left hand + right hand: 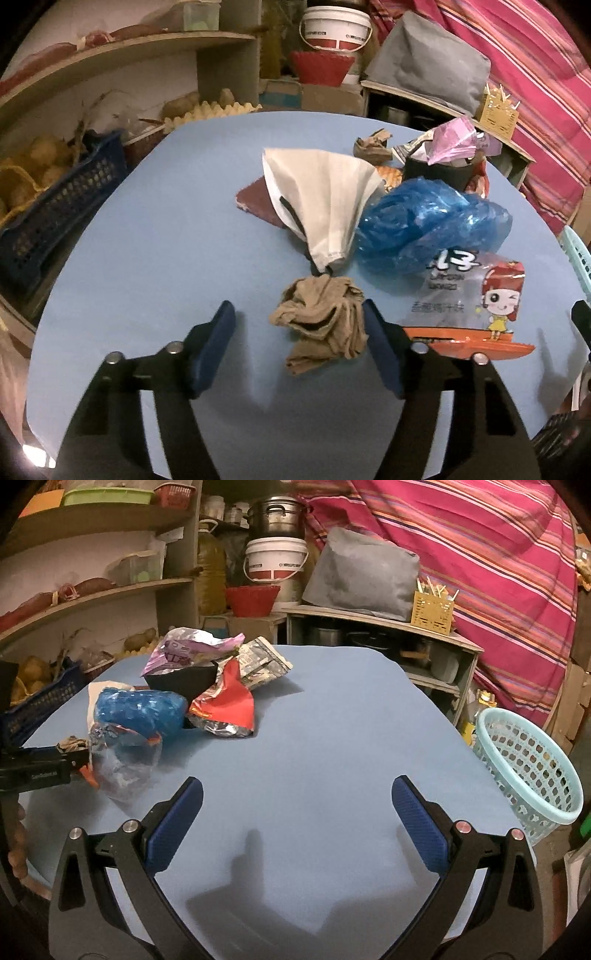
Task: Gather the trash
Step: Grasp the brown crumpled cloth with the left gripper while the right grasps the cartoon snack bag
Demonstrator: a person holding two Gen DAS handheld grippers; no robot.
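Observation:
My left gripper (298,314) is open on the blue table (155,266), its fingers on either side of a crumpled brown paper wad (321,325). Behind it lie a white face mask (325,199), a blue plastic bag (432,225), a clear snack wrapper with a cartoon girl (476,306) and a black cup (439,170) stuffed with pink wrappers. My right gripper (297,794) is open and empty over bare table (332,720). In its view the blue bag (140,709), a red foil wrapper (229,705), the black cup (184,681) and crumpled newspaper (264,664) lie at the left. A light-blue mesh basket (532,768) stands off the table's right edge.
Shelves with potatoes, a dark-blue crate (55,218) and egg trays stand to the left. A white bucket (277,563), red bowl, grey cushion (362,576) and yellow utensil holder (432,611) sit behind the table. A striped pink cloth hangs at the right.

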